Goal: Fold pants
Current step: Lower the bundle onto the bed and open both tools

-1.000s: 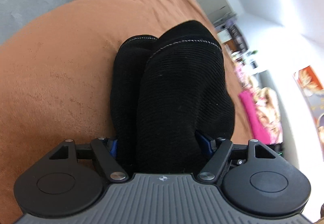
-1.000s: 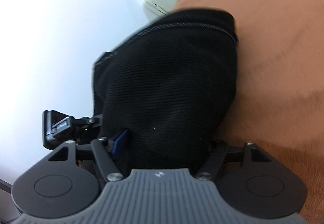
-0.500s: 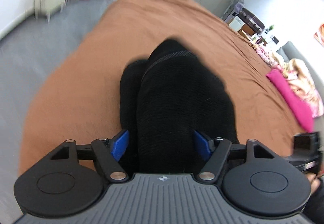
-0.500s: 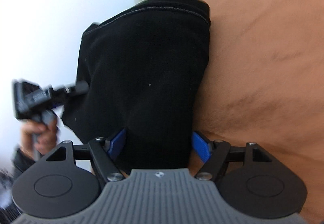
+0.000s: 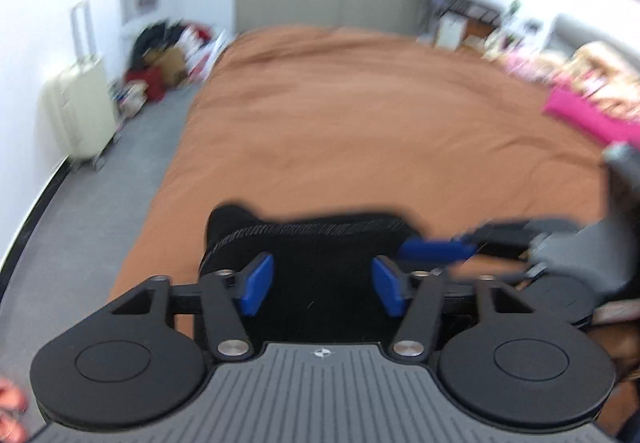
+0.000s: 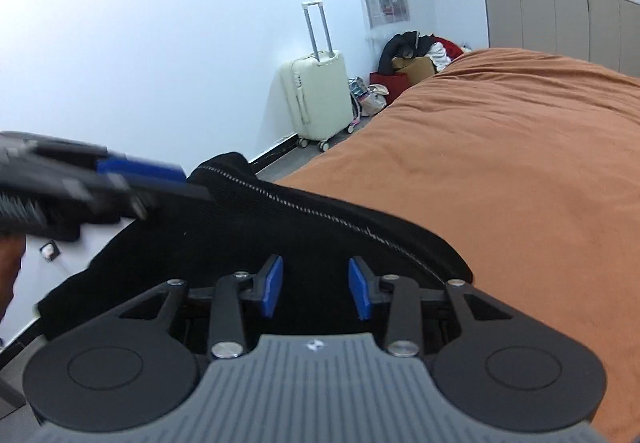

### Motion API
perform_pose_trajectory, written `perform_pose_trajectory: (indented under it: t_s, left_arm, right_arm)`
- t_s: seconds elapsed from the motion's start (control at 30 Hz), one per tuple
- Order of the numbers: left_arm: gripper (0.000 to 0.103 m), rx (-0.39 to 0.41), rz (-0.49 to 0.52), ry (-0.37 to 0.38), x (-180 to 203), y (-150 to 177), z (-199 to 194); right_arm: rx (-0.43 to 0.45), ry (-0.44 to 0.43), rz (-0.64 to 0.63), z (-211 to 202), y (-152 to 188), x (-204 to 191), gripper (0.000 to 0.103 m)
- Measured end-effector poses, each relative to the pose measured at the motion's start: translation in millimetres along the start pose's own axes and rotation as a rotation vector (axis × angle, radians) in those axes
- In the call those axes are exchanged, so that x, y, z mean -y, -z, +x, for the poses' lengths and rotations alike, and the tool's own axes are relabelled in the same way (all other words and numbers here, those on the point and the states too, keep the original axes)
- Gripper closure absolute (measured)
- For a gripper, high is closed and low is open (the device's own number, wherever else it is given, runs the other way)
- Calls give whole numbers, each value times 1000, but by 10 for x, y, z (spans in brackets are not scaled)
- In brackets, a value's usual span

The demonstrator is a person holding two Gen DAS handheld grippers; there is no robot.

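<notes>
The black ribbed pants (image 5: 320,243) lie folded on the near edge of the brown bedspread (image 5: 360,115). My left gripper (image 5: 322,285) is open, its blue pads apart just above the pants with nothing between them. My right gripper (image 6: 316,287) is also open and empty over the pants (image 6: 280,227), near their stitched hem. The right gripper shows blurred at the right of the left wrist view (image 5: 520,243). The left gripper shows blurred at the left of the right wrist view (image 6: 80,183).
A cream suitcase (image 6: 316,95) stands by the white wall left of the bed. A heap of clothes and boxes (image 6: 416,59) lies in the corner. Pink clothing (image 5: 588,119) lies on the bed's right side. Grey floor (image 5: 100,211) runs along the left.
Both grippers have opened and let go of the pants, which hung from them before and now rest on the bed. Both cameras have tilted up toward the room.
</notes>
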State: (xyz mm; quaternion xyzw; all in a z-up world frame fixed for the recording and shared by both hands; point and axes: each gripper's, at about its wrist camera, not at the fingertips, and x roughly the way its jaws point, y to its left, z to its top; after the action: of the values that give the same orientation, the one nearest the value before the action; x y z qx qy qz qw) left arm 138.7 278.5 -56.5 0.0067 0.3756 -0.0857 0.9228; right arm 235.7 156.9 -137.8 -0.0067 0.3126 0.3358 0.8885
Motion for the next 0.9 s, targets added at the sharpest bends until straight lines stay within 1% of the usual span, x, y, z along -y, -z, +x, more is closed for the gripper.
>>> perform_pose_trajectory:
  t_s: [0.03,0.07,0.13,0.17,0.23,0.3,0.37,0.4,0.47,0.53,0.57,0.6,0.63,0.7,0.77,0.83,0.9]
  left_arm:
    - [47,-27,-10,-15,-67,56,57]
    - [47,-31,-36,-8,-145,144,132]
    - [47,-19,-100,24,-263,262,180]
    - [47,-13,-132,38,-318,322,196]
    - [47,-1,-164,52,-380,382,174]
    - [47,1,-165,47,-365,382,116]
    - [47,-2,-163,34,-326,351,52]
    - [47,-2,-168,27,-289,336,7]
    - [45,2,-180,15,-260,257,-37]
    - [32,1,-201,10,-196,253,-148]
    - [26,-3,-211,4,-169,258,-189]
    - [23,-8,-218,-11,-135,259,-244]
    - [22,-6,-221,-27,-106,255,-292]
    - [17,7,-230,-58,-48,265,-442]
    - [15,21,-246,-79,-4,286,-581]
    - [14,19,-257,-103,72,317,-723]
    - [14,6,-264,-141,148,338,-815]
  right_arm:
    - [-7,-1,19,114,-15,-2,69]
    - [-27,-5,39,273,-46,-20,69]
    - [-72,-12,73,427,-10,22,69]
    - [-79,-8,70,504,24,9,69]
    - [-88,1,56,610,24,-32,69]
    - [-91,9,43,459,99,2,69]
    - [-87,20,29,432,101,-24,69]
    - [-83,25,25,352,110,-41,69]
    - [-72,38,31,14,121,-53,68]
    - [-62,49,38,-109,109,-65,63]
    - [-59,55,42,-208,113,-75,57]
    - [-58,60,49,-270,111,-80,53]
    - [-60,66,63,-335,117,-74,51]
    - [-56,60,106,-487,143,-54,41]
    - [-42,49,143,-630,165,-46,38]
    - [-35,58,159,-778,174,-72,32]
    - [-33,74,164,-913,179,-107,20]
